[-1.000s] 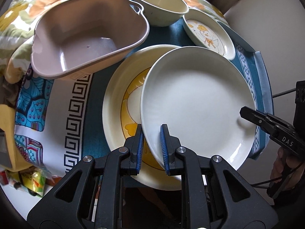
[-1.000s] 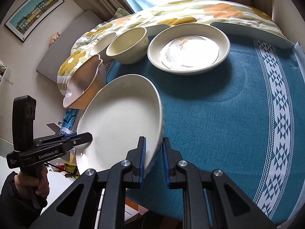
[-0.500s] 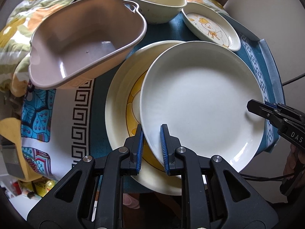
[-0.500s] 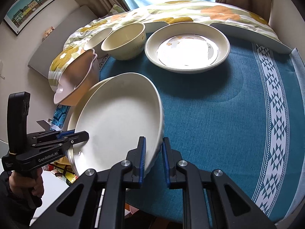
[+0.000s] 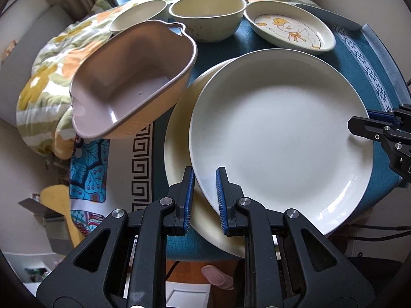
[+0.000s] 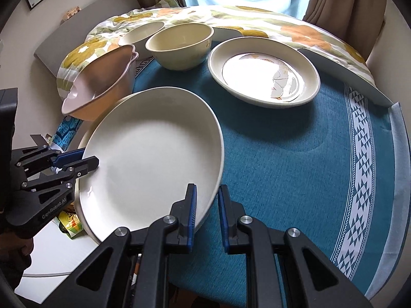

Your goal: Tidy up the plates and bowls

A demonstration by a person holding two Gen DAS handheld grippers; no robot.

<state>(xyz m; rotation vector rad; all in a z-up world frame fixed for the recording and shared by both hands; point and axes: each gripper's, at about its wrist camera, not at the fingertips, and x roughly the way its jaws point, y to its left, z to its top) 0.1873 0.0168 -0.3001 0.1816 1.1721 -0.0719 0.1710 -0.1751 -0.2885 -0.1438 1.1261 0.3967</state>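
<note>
**White plate, gripped at two rims**

On the teal tablecloth (image 6: 295, 154): a white plate (image 5: 280, 133), tilted and overlapping a cream plate (image 5: 177, 138) beneath. Left gripper (image 5: 204, 197) points steeply down, its blue pads clamped on the near rim. Right gripper (image 6: 206, 213) is angled likewise, pinching the opposite rim. A hand (image 6: 18, 249) at the left gripper's handle is cropped by the frame edge. The cream plate's pattern is hidden under the white one. Behind stand a pink dish (image 5: 133, 82), two cream bowls (image 5: 208, 15) and a duck-print plate (image 5: 290, 29); glare washes out that print in the right wrist view.
</note>
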